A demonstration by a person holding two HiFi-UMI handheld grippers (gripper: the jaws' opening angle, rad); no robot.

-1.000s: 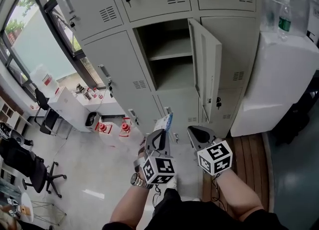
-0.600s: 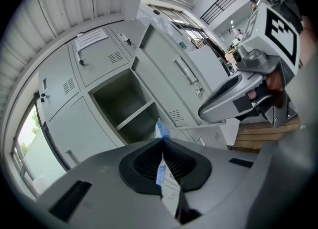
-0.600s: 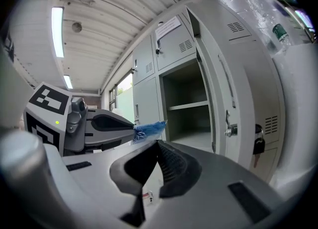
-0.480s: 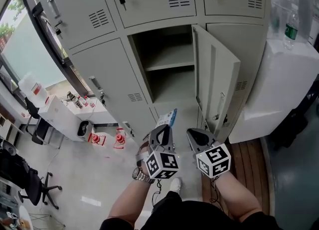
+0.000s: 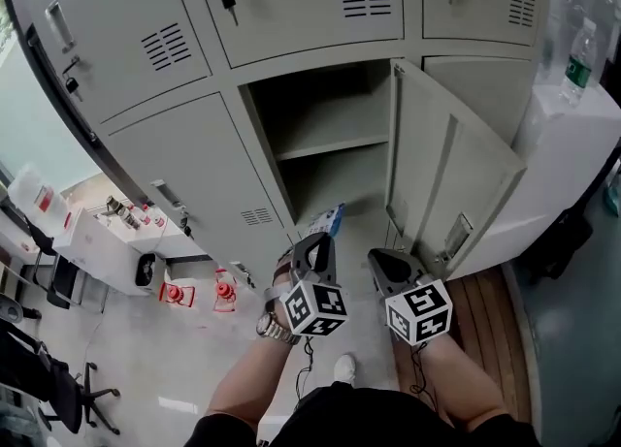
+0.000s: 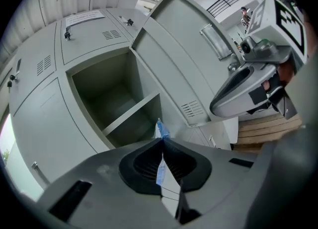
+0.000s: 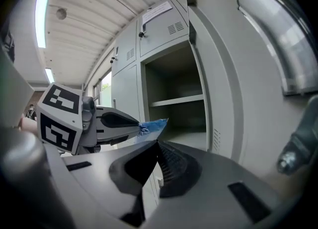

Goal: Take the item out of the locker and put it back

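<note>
Pinching the blue packet [image 5: 331,219], the left gripper [image 5: 322,239] has closed in on the locker [image 5: 330,115] ahead, apparently for return; right gripper [image 5: 381,259] jaws pressed together, empty.

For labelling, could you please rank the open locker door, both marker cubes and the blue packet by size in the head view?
Largest: open locker door
Then: left marker cube and right marker cube, alike
Smallest: blue packet

Bright, even daylight (fisheye-warped edges)
</note>
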